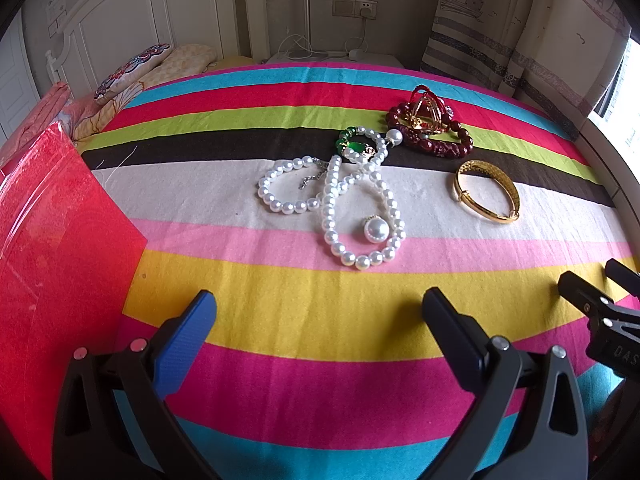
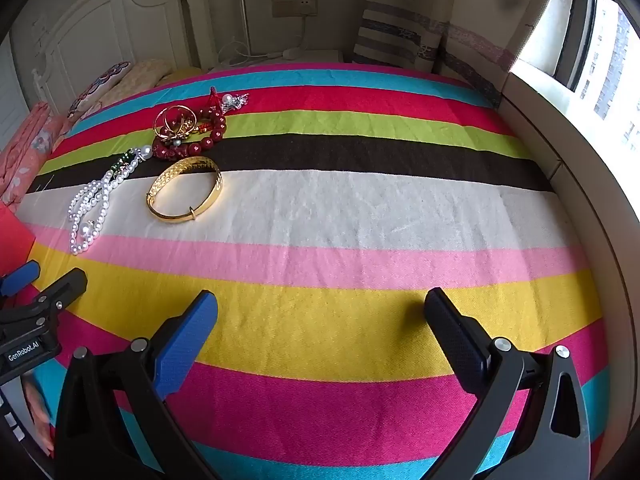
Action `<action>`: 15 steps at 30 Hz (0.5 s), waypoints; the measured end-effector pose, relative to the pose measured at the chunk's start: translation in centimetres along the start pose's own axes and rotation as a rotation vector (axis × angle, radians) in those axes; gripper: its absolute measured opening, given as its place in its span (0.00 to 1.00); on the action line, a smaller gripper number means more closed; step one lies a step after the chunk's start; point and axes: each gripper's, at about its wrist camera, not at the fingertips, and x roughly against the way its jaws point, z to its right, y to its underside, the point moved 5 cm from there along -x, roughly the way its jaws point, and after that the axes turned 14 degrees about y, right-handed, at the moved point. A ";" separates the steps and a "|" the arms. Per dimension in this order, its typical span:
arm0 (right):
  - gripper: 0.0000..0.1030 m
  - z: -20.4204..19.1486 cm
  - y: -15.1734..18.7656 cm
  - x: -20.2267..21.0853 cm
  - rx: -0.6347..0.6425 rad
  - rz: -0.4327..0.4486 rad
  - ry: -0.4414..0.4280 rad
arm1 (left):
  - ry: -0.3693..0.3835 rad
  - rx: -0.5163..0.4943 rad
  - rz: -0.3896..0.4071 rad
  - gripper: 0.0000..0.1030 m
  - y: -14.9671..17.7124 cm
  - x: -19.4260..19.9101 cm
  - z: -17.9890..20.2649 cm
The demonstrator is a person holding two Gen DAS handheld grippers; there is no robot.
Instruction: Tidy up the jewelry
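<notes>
White pearl necklaces (image 1: pixel 352 200) lie tangled on the striped bedspread (image 1: pixel 320 320), with a large pearl pendant (image 1: pixel 376 230) and a green bead bracelet (image 1: pixel 354 144) among them. A gold bangle (image 1: pixel 486 190) lies to their right; dark red bead bracelets and gold rings (image 1: pixel 428 126) sit behind. My left gripper (image 1: pixel 320 304) hovers open over the yellow stripe, short of the pearls. In the right wrist view the gold bangle (image 2: pixel 185 189), pearls (image 2: pixel 92 208) and red beads (image 2: pixel 192 132) lie far left. My right gripper (image 2: pixel 322 304) is open and empty.
A red box (image 1: pixel 60 260) stands at the left beside my left gripper. Pillows (image 1: pixel 132 72) and a white headboard (image 1: pixel 120 12) are at the back left. A curtain (image 1: pixel 520 32) and a window (image 2: pixel 608 60) bound the right side. The right gripper's fingers (image 1: pixel 592 300) show at the left wrist view's right edge.
</notes>
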 end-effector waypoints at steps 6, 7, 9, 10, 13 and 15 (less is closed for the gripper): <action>0.96 -1.1 -0.2 0.5 0.076 0.015 -0.055 | 0.001 -0.002 0.000 0.98 0.0 0.0 0.0; 0.96 -1.6 -0.3 0.5 0.097 0.019 -0.069 | 0.003 -0.004 -0.001 0.98 0.0 0.0 0.0; 0.96 -3.0 -0.6 0.5 0.126 0.020 -0.084 | 0.005 -0.007 -0.001 0.98 0.0 0.0 0.0; 0.96 -3.4 -0.8 0.6 0.139 0.022 -0.092 | 0.006 -0.008 -0.002 0.98 0.0 0.0 0.0; 0.96 -5.3 -1.9 0.2 0.175 0.023 -0.116 | 0.008 -0.009 -0.002 0.98 0.0 0.2 -0.3; 0.96 -6.2 -2.7 -0.2 0.188 0.024 -0.126 | 0.009 -0.010 -0.002 0.98 -0.1 0.1 -0.4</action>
